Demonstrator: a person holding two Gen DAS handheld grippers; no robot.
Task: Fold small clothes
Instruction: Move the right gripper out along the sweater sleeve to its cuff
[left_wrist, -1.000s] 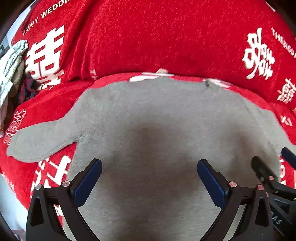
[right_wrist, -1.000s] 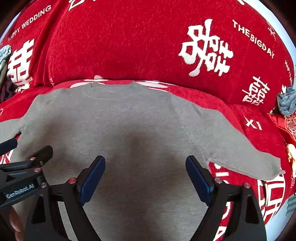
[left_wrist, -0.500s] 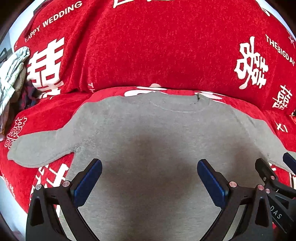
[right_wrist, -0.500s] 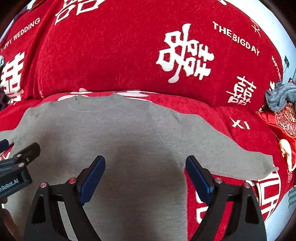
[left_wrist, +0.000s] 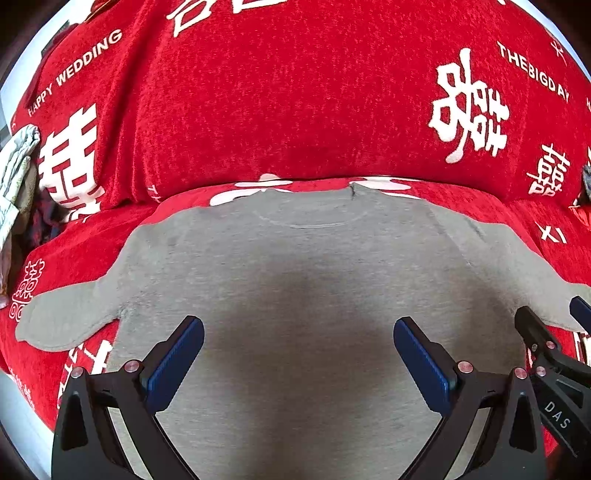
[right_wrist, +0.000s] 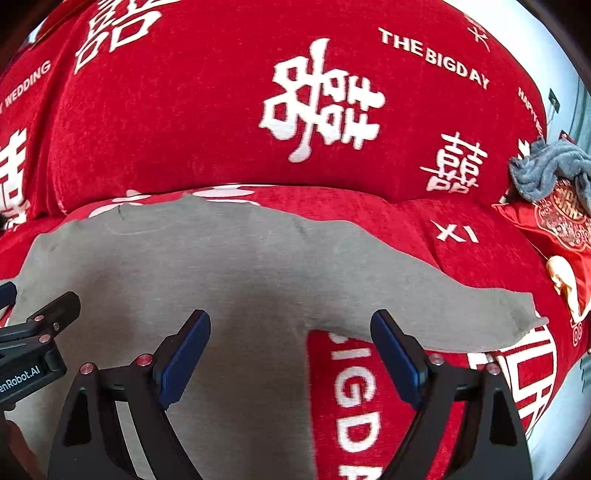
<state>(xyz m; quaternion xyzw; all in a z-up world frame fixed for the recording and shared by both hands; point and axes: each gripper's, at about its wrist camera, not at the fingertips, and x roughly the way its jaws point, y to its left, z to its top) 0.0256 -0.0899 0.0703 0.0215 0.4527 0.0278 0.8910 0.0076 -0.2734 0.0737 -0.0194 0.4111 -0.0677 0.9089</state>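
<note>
Two spread sleeves set our gray sweatshirt (left_wrist: 303, 266) lengthwise left-right, collar toward frame top, on red "HAPPY WEDDING" cover (left_wrist: 258, 103); left gripper (left_wrist: 297, 354) and right gripper (right_wrist: 290, 350) gape, released.

A sofa covered by a red blanket (left_wrist: 303, 110) with white wedding characters carries a grey sweatshirt (left_wrist: 295, 266), lying flat with both sleeves spread. A crumpled blue-grey cloth (right_wrist: 546, 166) lies at its right end.

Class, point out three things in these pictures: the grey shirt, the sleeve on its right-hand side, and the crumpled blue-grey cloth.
grey shirt (left_wrist: 295, 266): left wrist view, middle of its chest.
right-hand sleeve (right_wrist: 461, 314): right wrist view, flat cloth near its cuff.
blue-grey cloth (right_wrist: 546, 166): right wrist view, middle of the crumpled heap.
</note>
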